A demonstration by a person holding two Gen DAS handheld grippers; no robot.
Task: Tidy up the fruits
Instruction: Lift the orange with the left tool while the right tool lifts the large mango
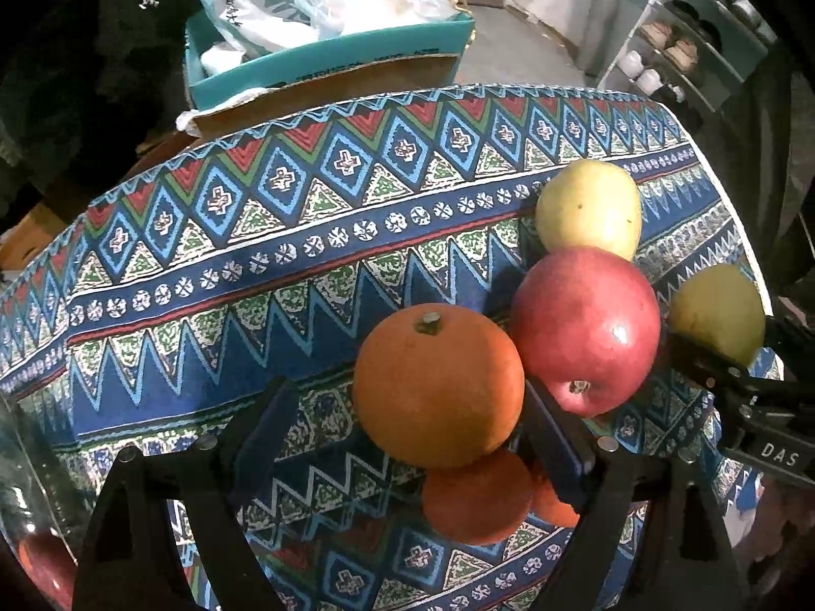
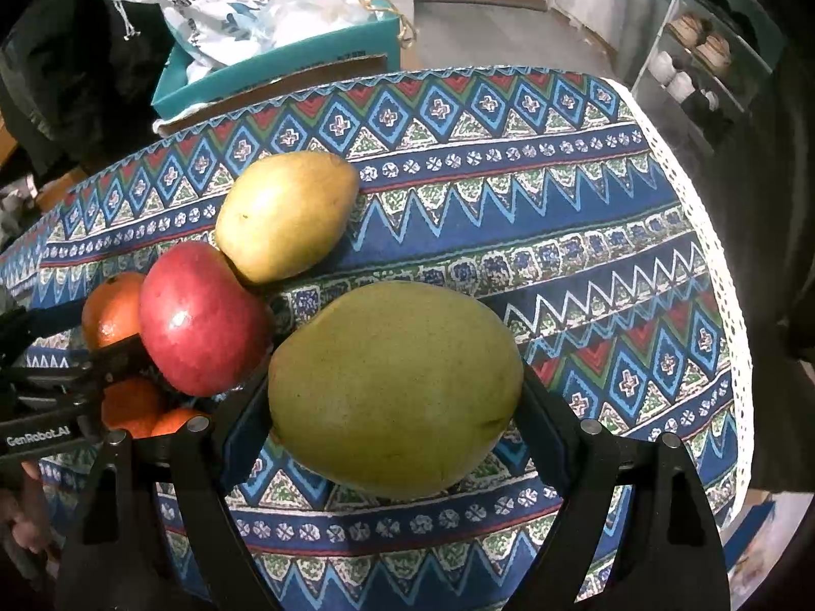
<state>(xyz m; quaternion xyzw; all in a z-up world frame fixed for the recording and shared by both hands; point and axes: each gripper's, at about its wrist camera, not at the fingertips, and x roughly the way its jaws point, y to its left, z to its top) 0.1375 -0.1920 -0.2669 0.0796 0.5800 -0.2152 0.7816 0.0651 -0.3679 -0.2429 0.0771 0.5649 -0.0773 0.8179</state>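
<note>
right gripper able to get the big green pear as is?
Probably yes: the right gripper already straddles the big green pear, fingers either side, nothing between.

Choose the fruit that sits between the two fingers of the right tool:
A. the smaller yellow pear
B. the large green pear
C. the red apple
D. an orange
B: in the right wrist view the large green pear fills the space between the two fingers of the right tool, while the red apple and the smaller yellow pear lie outside them on the tablecloth.
</note>
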